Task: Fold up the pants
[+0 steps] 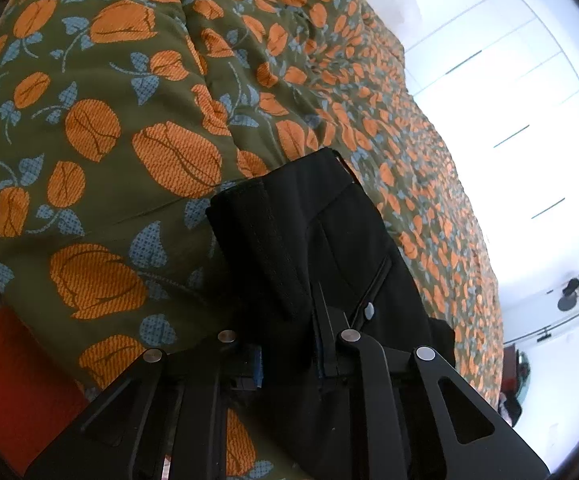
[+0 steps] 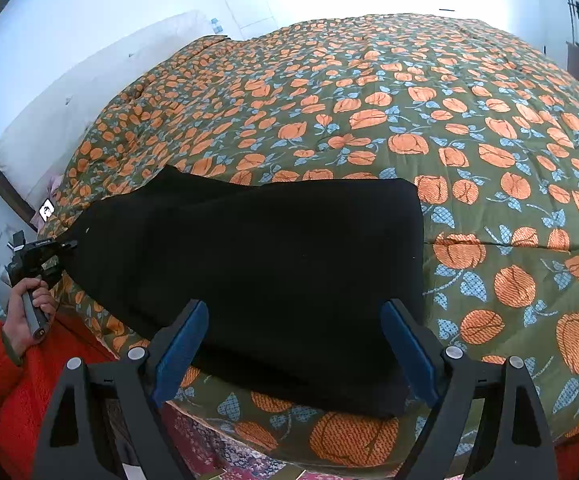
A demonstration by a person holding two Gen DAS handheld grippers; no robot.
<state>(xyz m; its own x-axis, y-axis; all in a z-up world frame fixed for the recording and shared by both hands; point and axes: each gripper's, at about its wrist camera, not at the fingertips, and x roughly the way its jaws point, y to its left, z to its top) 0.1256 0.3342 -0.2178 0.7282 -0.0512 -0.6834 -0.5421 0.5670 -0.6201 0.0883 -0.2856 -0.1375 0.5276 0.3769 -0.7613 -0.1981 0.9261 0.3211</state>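
1. Left wrist view: one pair of black pants (image 1: pixel 329 248) lies on one quilted bedspread (image 1: pixel 101 92), olive green with orange tulips and blue leaves, puffy and creased. The pants' fabric is matte and dark, with a stitched band, a slanted pocket seam and a small pale button showing.
2. Same view: the left gripper (image 1: pixel 325 344) is pinched narrow on the edge of the pants, cloth bunched between its black fingers, with a sliver of blue pad visible. White wardrobe doors (image 1: pixel 501 92) stand beyond the bed.
3. Right wrist view: the same pants (image 2: pixel 257 264) spread flat in a long, roughly rectangular shape near the bed's front edge, narrowing toward the left.
4. Same view: the right gripper (image 2: pixel 293 344) stands wide apart, its two blue-padded fingers (image 2: pixel 181 340) over the near part of the pants, gripping nothing.
5. Same view: at the far left, the left gripper (image 2: pixel 69 245) meets the narrow end of the pants, held by a bare hand (image 2: pixel 25 312) below it, with a red knitted sleeve (image 2: pixel 5 376).
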